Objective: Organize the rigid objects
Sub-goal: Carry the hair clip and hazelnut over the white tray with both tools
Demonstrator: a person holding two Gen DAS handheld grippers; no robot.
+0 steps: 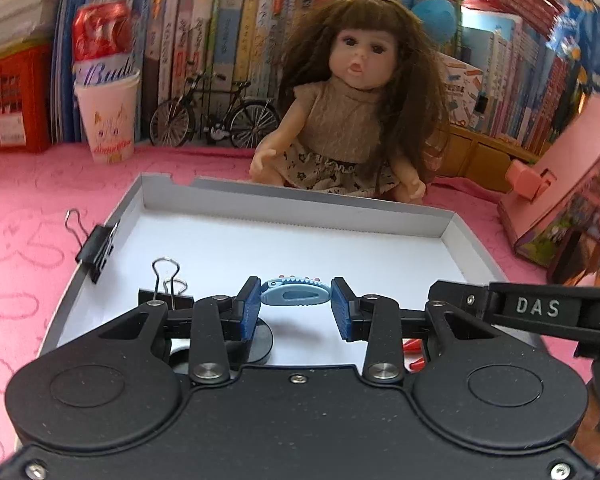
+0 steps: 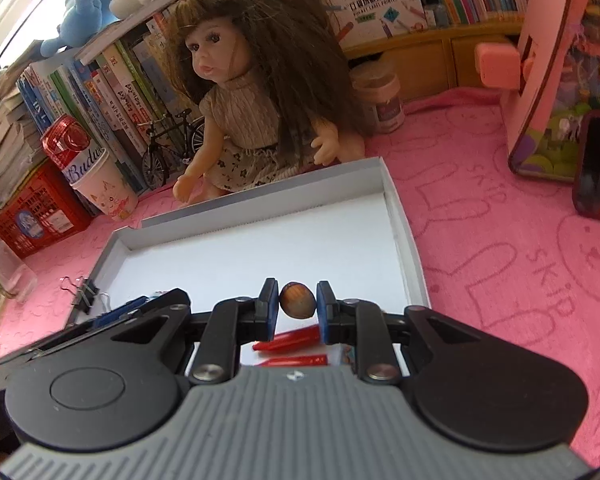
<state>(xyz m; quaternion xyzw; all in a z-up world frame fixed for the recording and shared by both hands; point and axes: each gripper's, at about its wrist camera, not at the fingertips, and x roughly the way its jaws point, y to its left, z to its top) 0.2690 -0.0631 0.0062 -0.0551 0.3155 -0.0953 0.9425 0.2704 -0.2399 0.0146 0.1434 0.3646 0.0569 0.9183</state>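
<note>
Judging by the shallow white box (image 1: 380, 208) that lay below and beyond both sets of fingers, the sorting looked partly done: a black binder clip (image 1: 166, 296) stood inside it just left of the left gripper (image 1: 295, 308), another binder clip (image 1: 96, 250) gripped its wall, and red pens (image 2: 292, 338) lay under the right gripper (image 2: 298, 306). Two items were not yet set down. The left fingers pinched a small blue clip (image 1: 295, 292) end to end, and the right fingers pinched a brown nut (image 2: 297, 299), both above the box floor.

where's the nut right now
In the right wrist view, the nut is clamped in the right gripper, above the white tray, with red pens below.
</note>
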